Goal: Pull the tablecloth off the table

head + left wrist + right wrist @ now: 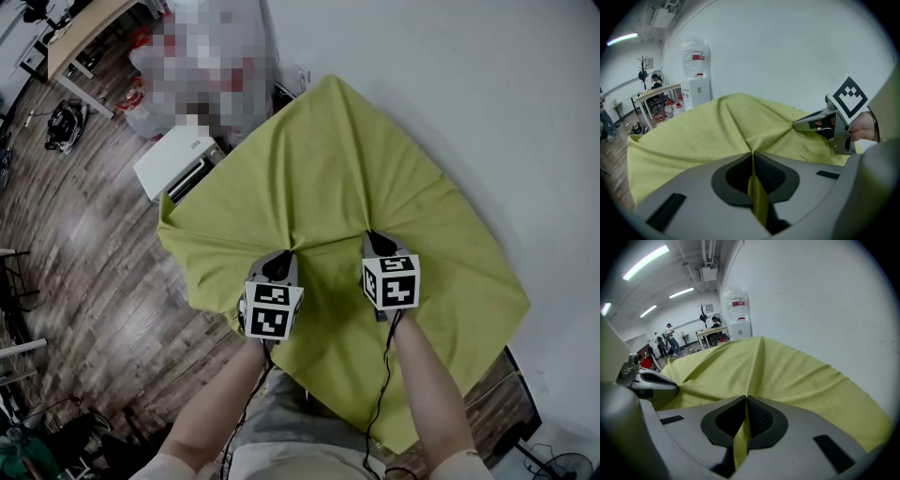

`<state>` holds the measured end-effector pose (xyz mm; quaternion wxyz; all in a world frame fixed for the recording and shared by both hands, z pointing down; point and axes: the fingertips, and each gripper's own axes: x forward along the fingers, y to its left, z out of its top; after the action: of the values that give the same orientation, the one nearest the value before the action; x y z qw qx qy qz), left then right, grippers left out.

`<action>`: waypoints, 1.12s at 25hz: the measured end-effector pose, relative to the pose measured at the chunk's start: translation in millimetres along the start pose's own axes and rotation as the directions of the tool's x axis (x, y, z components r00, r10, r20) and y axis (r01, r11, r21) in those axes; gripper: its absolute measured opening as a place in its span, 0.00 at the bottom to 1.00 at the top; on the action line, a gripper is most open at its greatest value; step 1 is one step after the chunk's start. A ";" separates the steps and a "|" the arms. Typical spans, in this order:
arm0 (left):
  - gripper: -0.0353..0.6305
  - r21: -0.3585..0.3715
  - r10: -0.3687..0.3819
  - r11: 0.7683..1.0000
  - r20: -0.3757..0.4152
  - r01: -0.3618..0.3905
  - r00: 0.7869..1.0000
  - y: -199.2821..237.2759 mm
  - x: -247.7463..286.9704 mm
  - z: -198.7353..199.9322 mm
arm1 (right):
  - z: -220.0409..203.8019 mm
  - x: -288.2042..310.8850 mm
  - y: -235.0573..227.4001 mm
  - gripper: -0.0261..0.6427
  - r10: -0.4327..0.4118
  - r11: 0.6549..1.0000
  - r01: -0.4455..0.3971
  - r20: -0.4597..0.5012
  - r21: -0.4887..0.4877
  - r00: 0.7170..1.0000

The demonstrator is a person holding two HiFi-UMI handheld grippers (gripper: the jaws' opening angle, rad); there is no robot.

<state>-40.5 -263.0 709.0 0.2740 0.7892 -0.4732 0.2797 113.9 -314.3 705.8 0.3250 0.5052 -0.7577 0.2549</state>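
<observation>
A yellow-green tablecloth [356, 178] covers the table below me, its corners hanging over the sides. My left gripper [292, 251] is shut on a pinched fold of the cloth near the front middle; in the left gripper view a strip of cloth [757, 197] runs between the closed jaws. My right gripper [368, 234] is shut on a second fold a little to the right, and cloth [740, 441] shows between its jaws too. Creases fan out from both pinch points. The right gripper [794, 125] shows in the left gripper view, the left gripper [675, 386] in the right gripper view.
A white wall [487, 84] runs along the right. A white box-like appliance [176, 161] stands on the wood floor [84, 253] left of the table. A water dispenser [737, 317] and desks with people stand in the background. Cables and a dark frame [520, 375] lie at lower right.
</observation>
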 end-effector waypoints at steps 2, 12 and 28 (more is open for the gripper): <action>0.09 -0.013 -0.017 1.000 0.011 0.017 1.000 0.1 -5.8 6.2 | 4.3 -6.7 0.4 0.08 0.025 0.999 -0.027 0.036 0.042 0.999; 0.08 -0.001 -0.090 0.996 0.112 0.091 0.990 -15.3 -47.7 42.0 | 37.9 -69.5 1.0 0.08 0.033 0.994 -0.052 0.193 0.097 0.981; 0.08 0.109 -0.055 0.994 0.423 0.009 0.905 -30.9 -171.2 183.4 | 162.0 -223.8 14.9 0.08 0.059 0.985 -0.137 0.546 0.103 0.836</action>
<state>-47.1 -276.9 456.6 0.1274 0.8520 -0.4932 0.1210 124.2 -290.5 430.4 0.0489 0.5381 -0.8241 0.1701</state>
